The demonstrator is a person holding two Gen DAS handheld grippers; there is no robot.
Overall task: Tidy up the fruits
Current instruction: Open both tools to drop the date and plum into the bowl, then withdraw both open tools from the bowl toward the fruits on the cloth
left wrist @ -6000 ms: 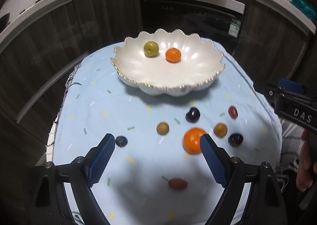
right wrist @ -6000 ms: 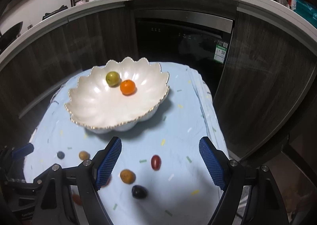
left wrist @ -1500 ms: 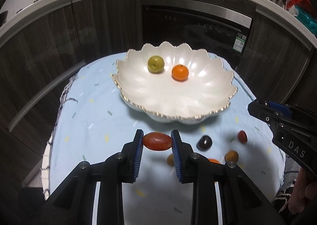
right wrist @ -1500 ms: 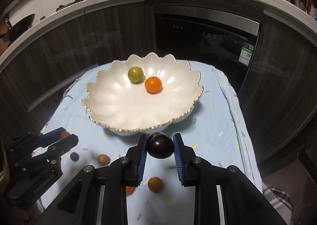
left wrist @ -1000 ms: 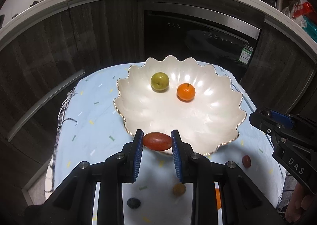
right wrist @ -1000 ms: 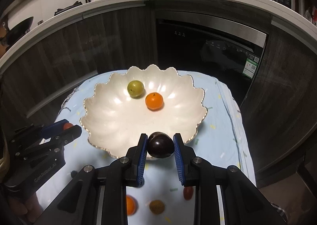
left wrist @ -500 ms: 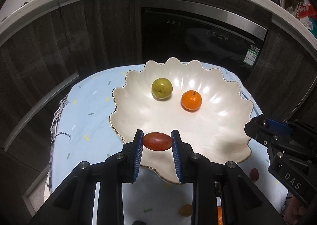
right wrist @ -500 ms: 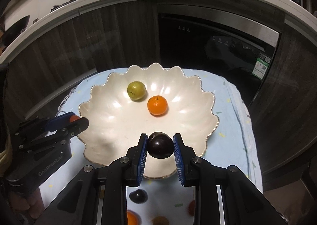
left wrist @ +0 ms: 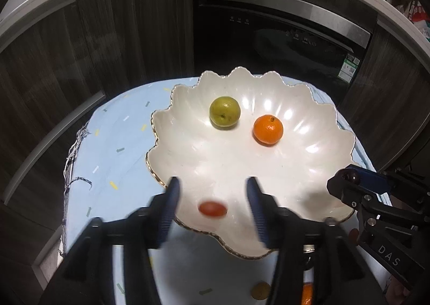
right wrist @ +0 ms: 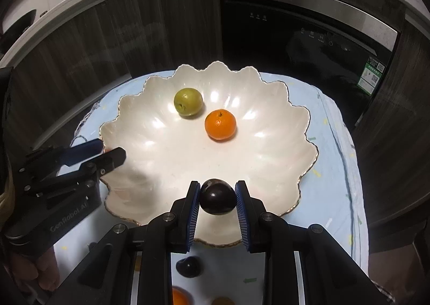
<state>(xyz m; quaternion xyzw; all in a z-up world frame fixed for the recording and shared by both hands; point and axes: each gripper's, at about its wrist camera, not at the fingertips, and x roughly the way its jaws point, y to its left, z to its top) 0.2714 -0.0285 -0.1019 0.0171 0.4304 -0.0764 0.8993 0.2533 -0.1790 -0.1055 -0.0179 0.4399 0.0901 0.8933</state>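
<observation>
1. Left wrist view: The left claw (left wrist: 212, 208) is opening over the near rim of the white scalloped ceramic bowl with a gold edge (left wrist: 333, 127). Its blue pads stand well apart and blurred. The small oval red fruit (left wrist: 212, 209) sits between them, touching neither pad, just inside the bowl's near rim; whether it has landed or is mid-drop cannot be told. A round green fruit (left wrist: 224, 115) and a small orange mandarin (left wrist: 268, 130) rest toward the bowl's far side. The bowl stands on a pale blue speckled cloth (left wrist: 113, 144) covering the counter. At the right edge the right claw (left wrist: 349, 178) reaches over the bowl's right rim. A brownish round fruit (left wrist: 261, 290) lies on the cloth near the counter's near edge.

2. Right wrist view: The right claw's pads are clamped on a glossy dark purple plum (right wrist: 217, 197), held above the bowl's near rim. The left claw enters over the bowl's left rim. Another dark fruit (right wrist: 188, 266) waits on the cloth near the counter's near edge, below the bowl.

3. Step in hand, as judged: both hands are delivering fruit to the bowl; the left is letting go, the right has yet to.

4. Next move, as judged: the right claw needs to release the plum over the bowl's floor, low enough to avoid a bounce, then both should go for the fruit remaining on the cloth.
</observation>
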